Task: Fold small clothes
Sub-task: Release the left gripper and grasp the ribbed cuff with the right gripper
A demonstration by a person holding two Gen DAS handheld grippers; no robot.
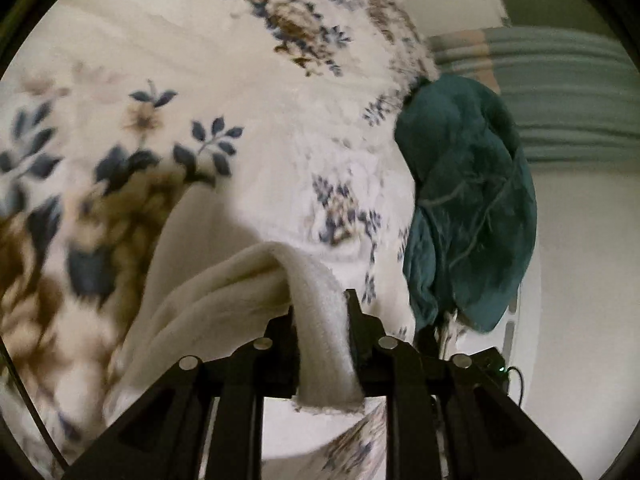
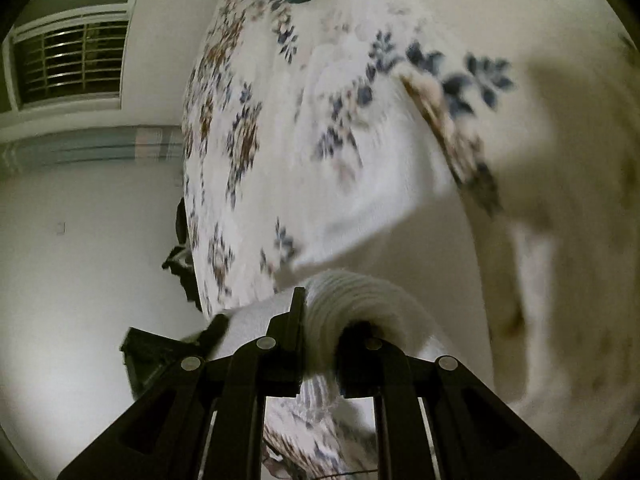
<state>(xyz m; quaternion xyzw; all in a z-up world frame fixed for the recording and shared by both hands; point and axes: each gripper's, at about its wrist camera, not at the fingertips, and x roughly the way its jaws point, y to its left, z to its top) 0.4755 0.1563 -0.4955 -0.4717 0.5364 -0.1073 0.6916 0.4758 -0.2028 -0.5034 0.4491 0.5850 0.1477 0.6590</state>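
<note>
1. The left gripper is clamped on a ribbed cream hem of the white garment, which bulges up between its jaws and trails off to the gripper's left.
2. The right gripper is likewise clenched on a ribbed fold of the same cream cloth, which curls over its right finger.
3. Just beyond both claws the flowered bedspread lies underneath, blurred.
4. Further out, ahead and to the right of the left claw, a teal garment sits bunched at the bed's edge, apart from the cream one.
5. I'd judge this the carrying stroke of a fold, both corners lifted together.
6. Next, I reckon, the two corners must be brought down level onto the cloth's far edge, then released together.
</note>
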